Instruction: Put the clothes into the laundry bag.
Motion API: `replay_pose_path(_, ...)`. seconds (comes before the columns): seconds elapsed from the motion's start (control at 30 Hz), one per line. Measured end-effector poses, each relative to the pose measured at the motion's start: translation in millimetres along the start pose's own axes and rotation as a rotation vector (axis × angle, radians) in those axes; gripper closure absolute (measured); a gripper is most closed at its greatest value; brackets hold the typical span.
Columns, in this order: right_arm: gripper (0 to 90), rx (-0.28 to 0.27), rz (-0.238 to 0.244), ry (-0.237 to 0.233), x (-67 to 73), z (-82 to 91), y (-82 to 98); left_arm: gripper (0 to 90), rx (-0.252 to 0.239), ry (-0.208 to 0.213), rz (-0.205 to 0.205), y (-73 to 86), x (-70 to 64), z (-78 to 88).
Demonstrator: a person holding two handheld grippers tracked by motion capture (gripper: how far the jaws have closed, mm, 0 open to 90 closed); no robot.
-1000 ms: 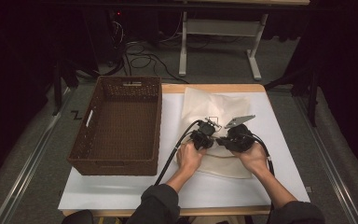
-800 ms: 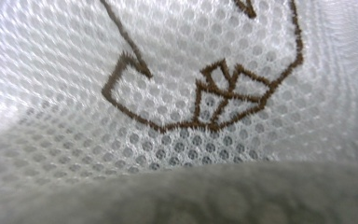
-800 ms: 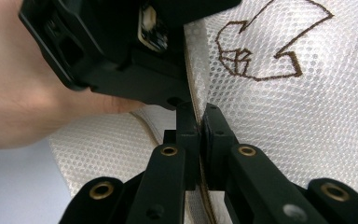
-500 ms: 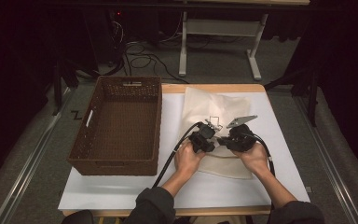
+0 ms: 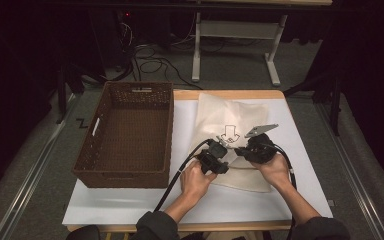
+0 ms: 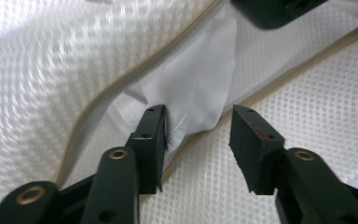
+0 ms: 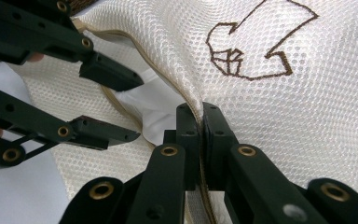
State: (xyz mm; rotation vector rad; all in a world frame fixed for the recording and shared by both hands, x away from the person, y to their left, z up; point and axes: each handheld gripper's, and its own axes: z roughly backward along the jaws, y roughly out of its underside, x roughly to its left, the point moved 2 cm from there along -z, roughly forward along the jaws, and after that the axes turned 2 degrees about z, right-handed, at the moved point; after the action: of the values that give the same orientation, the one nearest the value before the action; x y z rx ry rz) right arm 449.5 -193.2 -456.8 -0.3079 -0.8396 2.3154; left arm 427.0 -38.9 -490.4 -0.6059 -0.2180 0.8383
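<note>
A cream mesh bag (image 5: 232,117) with a brown stitched emblem (image 7: 256,42) lies on the white table top (image 5: 305,150). My right gripper (image 7: 201,114) is shut on the bag's upper hem and lifts that edge, so the mouth gapes. Inside the mouth lies a white cloth (image 6: 200,88). My left gripper (image 6: 198,126) has just been opening. It stands open at the bag's mouth with the cloth's edge and the lower hem between its jaws, unpinched. The left gripper (image 7: 137,108) faces the right one, and the two nearly meet (image 5: 230,152) over the bag.
A brown wicker basket (image 5: 125,132) stands on the table's left half, beside the bag. Black cables trail from both grippers toward the near edge. Beyond the table are a white metal stand (image 5: 235,37) and floor cables.
The left gripper's jaws have parted and let go of the bag's hem, and that hand has drawn back a little toward the near edge. The right gripper kept still, still clamped.
</note>
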Motion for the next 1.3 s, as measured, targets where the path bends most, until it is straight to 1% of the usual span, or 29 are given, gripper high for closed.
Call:
replay_pose_path(0.03, 87.8, 0.002, 0.001, 0.0, 0.1, -0.2, -0.1, 61.0, 0.019, 0.005, -0.004, 1.0, 0.1, -3.7)
replay_pose_path(0.07, 87.8, 0.002, 0.005, -0.001, 0.1, -0.5, -0.2, 64.6, 0.036, 0.017, 0.0, 1.5, -0.2, -9.3)
replay_pose_path(0.13, 87.8, 0.004, 0.005, -0.004, 1.3, -1.2, -0.5, 73.8, 0.052, 0.033, 0.012, -0.1, 1.3, -16.5)
replay_pose_path(0.17, 87.8, 0.006, 0.007, -0.003, 1.7, -1.7, -0.7, 78.5, 0.057, 0.041, 0.024, -2.2, 2.8, -20.4)
replay_pose_path(0.23, 87.8, 0.007, 0.003, -0.003, 2.0, -2.4, -1.2, 85.2, 0.048, 0.063, 0.056, -8.1, 5.7, -26.8)
replay_pose_path(0.3, 87.8, 0.007, 0.008, -0.007, 1.2, -2.7, -0.8, 87.3, 0.053, 0.082, 0.078, -14.9, 8.3, -32.1)
replay_pose_path(0.37, 87.8, 0.009, 0.006, -0.011, 1.1, -2.9, -0.6, 87.8, 0.051, 0.078, 0.084, -20.4, 8.8, -38.8)
replay_pose_path(0.4, 87.8, 0.008, 0.0, -0.015, 1.5, -3.1, -0.6, 87.9, 0.044, 0.074, 0.089, -23.6, 8.7, -41.1)
replay_pose_path(0.47, 87.8, 0.009, 0.01, -0.01, 1.1, -3.6, 0.1, 88.1, 0.027, 0.07, 0.095, -29.5, 9.1, -46.1)
replay_pose_path(0.5, 87.8, 0.011, 0.016, -0.01, 0.6, -3.8, 0.7, 88.1, 0.012, 0.072, 0.109, -31.7, 10.0, -48.9)
replay_pose_path(0.53, 87.8, 0.015, 0.006, -0.011, 0.7, -3.5, 1.1, 88.2, -0.001, 0.07, 0.121, -33.8, 11.3, -51.2)
replay_pose_path(0.57, 87.8, 0.014, -0.005, -0.014, 0.7, -3.7, 1.7, 88.2, -0.01, 0.064, 0.124, -35.9, 12.5, -53.1)
replay_pose_path(0.6, 87.8, 0.014, -0.006, -0.016, 0.1, -3.9, 2.4, 88.2, -0.019, 0.049, 0.123, -38.0, 13.3, -55.0)
replay_pose_path(0.63, 87.8, 0.015, 0.002, -0.016, -1.1, -4.2, 3.2, 88.1, -0.022, 0.034, 0.114, -39.9, 14.8, -56.5)
replay_pose_path(0.67, 87.8, 0.018, -0.004, -0.018, -1.9, -4.4, 3.7, 88.1, -0.038, 0.004, 0.117, -42.5, 15.6, -59.0)
replay_pose_path(0.7, 87.9, 0.019, -0.009, -0.02, -2.9, -4.8, 4.2, 88.1, -0.038, -0.009, 0.107, -44.0, 16.6, -60.0)
replay_pose_path(0.77, 88.0, 0.02, -0.024, -0.022, -3.4, -5.4, 4.6, 88.1, -0.06, -0.046, 0.107, -47.0, 17.9, -63.6)
replay_pose_path(0.87, 88.2, 0.021, -0.021, -0.017, -5.5, -6.1, 4.6, 87.9, -0.092, -0.098, 0.092, -48.9, 20.5, -68.2)
replay_pose_path(0.9, 88.3, 0.024, -0.015, -0.015, -7.1, -6.3, 4.6, 87.8, -0.099, -0.113, 0.087, -49.4, 21.4, -69.3)
replay_pose_path(0.93, 88.3, 0.022, -0.035, -0.014, -7.0, -7.1, 3.9, 87.5, -0.105, -0.122, 0.09, -49.9, 21.9, -70.3)
replay_pose_path(0.97, 88.3, 0.023, -0.035, -0.013, -8.2, -7.8, 3.8, 87.1, -0.101, -0.129, 0.087, -50.1, 21.9, -70.3)
replay_pose_path(1.03, 88.3, 0.026, -0.044, -0.013, -9.5, -9.2, 3.4, 84.0, -0.089, -0.128, 0.08, -49.4, 21.1, -68.4)
replay_pose_path(1.07, 88.3, 0.026, -0.042, -0.015, -10.3, -9.5, 3.7, 79.8, -0.075, -0.121, 0.081, -48.5, 20.2, -66.4)
replay_pose_path(1.1, 88.3, 0.026, -0.045, -0.015, -10.2, -9.4, 3.8, 76.1, -0.06, -0.114, 0.071, -47.3, 19.3, -63.6)
replay_pose_path(1.13, 88.2, 0.018, -0.043, -0.01, -9.9, -9.5, 3.6, 72.0, -0.055, -0.113, 0.065, -45.8, 17.9, -61.2)
replay_pose_path(1.2, 88.2, 0.019, -0.038, -0.01, -8.5, -8.9, 2.6, 65.2, -0.05, -0.1, 0.06, -42.2, 15.6, -53.1)
replay_pose_path(1.23, 88.2, 0.015, -0.031, -0.012, -8.3, -8.6, 2.4, 63.2, -0.042, -0.088, 0.059, -40.9, 15.4, -49.3)
replay_pose_path(1.27, 88.1, 0.015, -0.04, -0.009, -7.4, -8.2, 2.3, 61.2, -0.034, -0.081, 0.052, -39.7, 15.2, -45.1)
replay_pose_path(1.3, 88.1, 0.012, -0.038, -0.008, -7.1, -8.1, 2.4, 59.6, -0.036, -0.079, 0.045, -38.6, 14.8, -42.0)
